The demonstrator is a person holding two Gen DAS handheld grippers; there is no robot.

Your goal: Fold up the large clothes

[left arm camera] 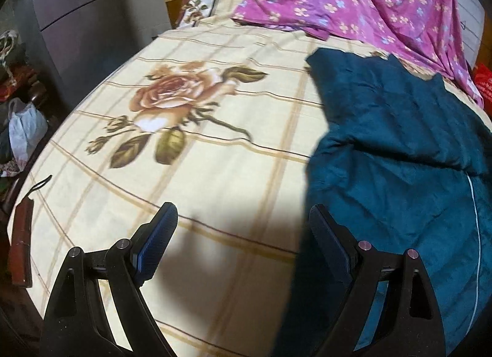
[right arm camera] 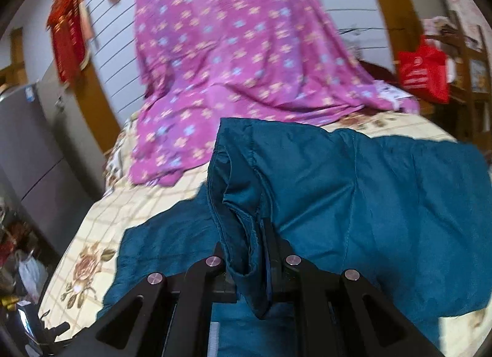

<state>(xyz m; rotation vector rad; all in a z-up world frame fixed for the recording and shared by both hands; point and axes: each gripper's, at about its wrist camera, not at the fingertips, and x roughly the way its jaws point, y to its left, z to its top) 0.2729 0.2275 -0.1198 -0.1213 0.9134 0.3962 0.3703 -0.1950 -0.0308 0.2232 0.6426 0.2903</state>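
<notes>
— Teal fabric, one large garment (right arm camera: 353, 203): where did it lie?

— Across the near right part of the bed, spread over the cream checked bedsheet (left arm camera: 215, 172) with its printed rose. A gathered fold of it rose up into the right gripper (right arm camera: 250, 252), whose jaws were drawn close together on that fold; the cloth draped down between the black finger arms.

— Did the left wrist view show that grip?

— No. It showed only the garment's left edge (left arm camera: 384, 141), lying flat, with a thin white line of piping near the right margin. The right gripper was out of its frame.

— Item: left gripper (left arm camera: 243, 228). Condition?

— Jaws spread wide, nothing between them. The blue-padded fingers (left arm camera: 156, 240) hung above bare sheet; the right-hand finger overlapped the teal edge in the picture, though contact could not be judged.

— Other textiles?

— One purple floral cloth (right arm camera: 233, 58), at the far end of the bed. The right wrist view showed it heaped high against a lined white wall; the left wrist view caught just its lower spread, near the garment's far corner.

— Entries seen by one view alone?

— Left wrist view: a dark reddish strip-like object (left arm camera: 21, 246) at the sheet's left edge. Right wrist view: a red bag (right arm camera: 422, 74) at the right and red hangings (right arm camera: 66, 40) on the wall at the left.

— Seen by both?

— A white plastic bag (left arm camera: 26, 132) on the floor beside the bed.
</notes>
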